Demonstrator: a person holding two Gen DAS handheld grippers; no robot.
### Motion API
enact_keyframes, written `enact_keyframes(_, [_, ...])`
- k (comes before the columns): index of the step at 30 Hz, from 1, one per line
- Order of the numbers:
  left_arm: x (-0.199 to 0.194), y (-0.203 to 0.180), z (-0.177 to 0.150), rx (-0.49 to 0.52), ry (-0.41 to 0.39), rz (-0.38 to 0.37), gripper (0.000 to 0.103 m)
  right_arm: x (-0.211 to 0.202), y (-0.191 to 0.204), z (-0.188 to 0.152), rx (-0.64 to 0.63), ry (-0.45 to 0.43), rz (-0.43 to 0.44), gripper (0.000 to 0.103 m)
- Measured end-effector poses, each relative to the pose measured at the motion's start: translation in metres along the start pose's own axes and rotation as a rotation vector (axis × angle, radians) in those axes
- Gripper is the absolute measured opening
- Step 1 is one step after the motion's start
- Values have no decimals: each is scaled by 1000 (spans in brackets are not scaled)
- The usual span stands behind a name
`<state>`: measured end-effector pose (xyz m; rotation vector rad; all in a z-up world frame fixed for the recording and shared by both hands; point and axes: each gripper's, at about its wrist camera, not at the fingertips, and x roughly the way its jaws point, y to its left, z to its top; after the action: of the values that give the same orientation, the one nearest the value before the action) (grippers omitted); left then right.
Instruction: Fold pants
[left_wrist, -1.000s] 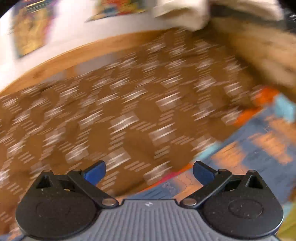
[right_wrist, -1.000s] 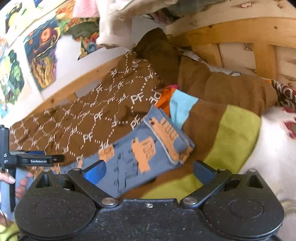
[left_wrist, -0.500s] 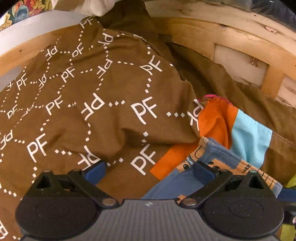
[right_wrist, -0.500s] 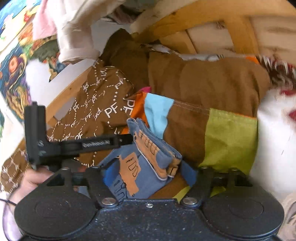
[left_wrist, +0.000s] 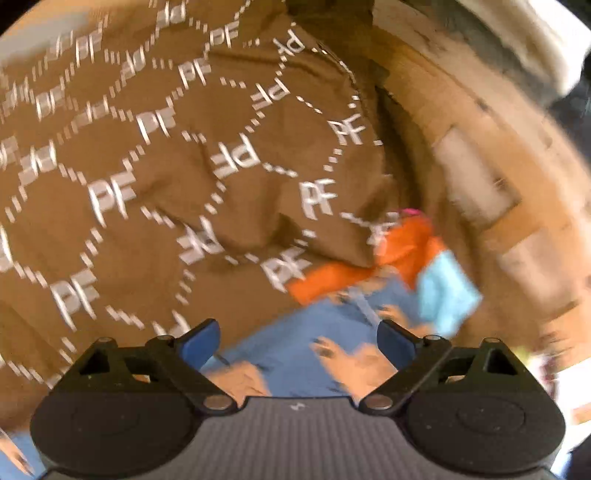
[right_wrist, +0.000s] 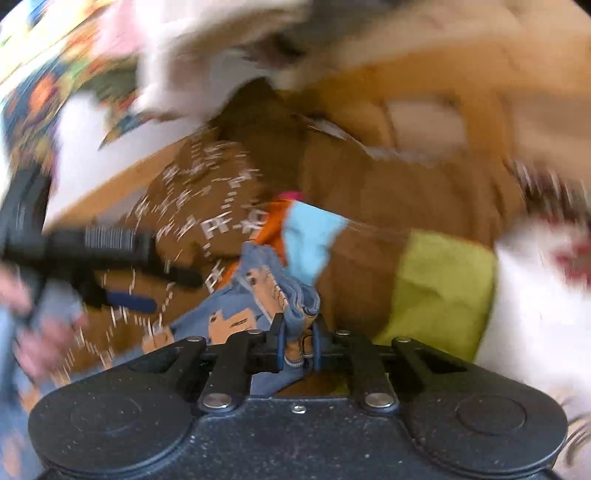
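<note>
Your right claw (right_wrist: 298, 341) is closing, clenched on pants (right_wrist: 236, 321); left claw (left_wrist: 299, 338) released, closing w/ pants below; brown PF blanket (left_wrist: 155, 173) alongside.

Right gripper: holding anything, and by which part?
Yes. The right gripper is closing its jaws on the blue pants, pinching a bunched corner at their hemmed edge. The left gripper holds nothing.

One pair of blue pants (right_wrist: 236, 314) with orange print. One brown PF-print cover (left_wrist: 155, 177), one patchwork blanket (right_wrist: 439, 288) with orange, light-blue, brown, green blocks. Two grippers: left gripper (left_wrist: 299, 338), right gripper (right_wrist: 297, 338); one wooden headboard (left_wrist: 491, 177).
</note>
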<state>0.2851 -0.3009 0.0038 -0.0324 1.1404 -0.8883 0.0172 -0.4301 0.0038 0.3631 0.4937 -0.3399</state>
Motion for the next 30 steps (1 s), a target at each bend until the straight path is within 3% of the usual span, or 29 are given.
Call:
enact_keyframes(2, [-2,0,-1,-61,43,-94,95,-7,21,-4,-166,-32,-24,15])
enact_keyframes(6, [4,-8,-1,-112,110,-185,95,-15,54,-16,-440,-64,-53,14])
enact_keyframes(10, [11,-15,-1,-142,132,-204,95,-18,81,-35,-685,-88,-63,14])
enact_keyframes(15, [19,-15,-1,-153,147,-160,92,-19,97,-56,-864,-96,-56,14])
enact_keyframes(17, [22,-13,-3,-155,153,-144,82,-19,100,-61,-900,-95,-52,14])
enact_keyframes(18, [22,-11,-5,-158,155,-146,71,-20,101,-63,-916,-94,-51,14])
enact_keyframes(20, [23,-10,-8,-152,168,-161,41,-21,103,-67,-937,-95,-50,14])
enact_keyframes(21, [24,-9,-10,-150,173,-155,19,-20,104,-66,-944,-95,-52,14])
enact_keyframes(23, [22,-7,-14,-151,165,-137,16,-23,105,-67,-947,-98,-52,13])
enact_keyframes(30, [-22,7,-37,-162,82,-175,13,-47,112,-67,-946,-133,0,12])
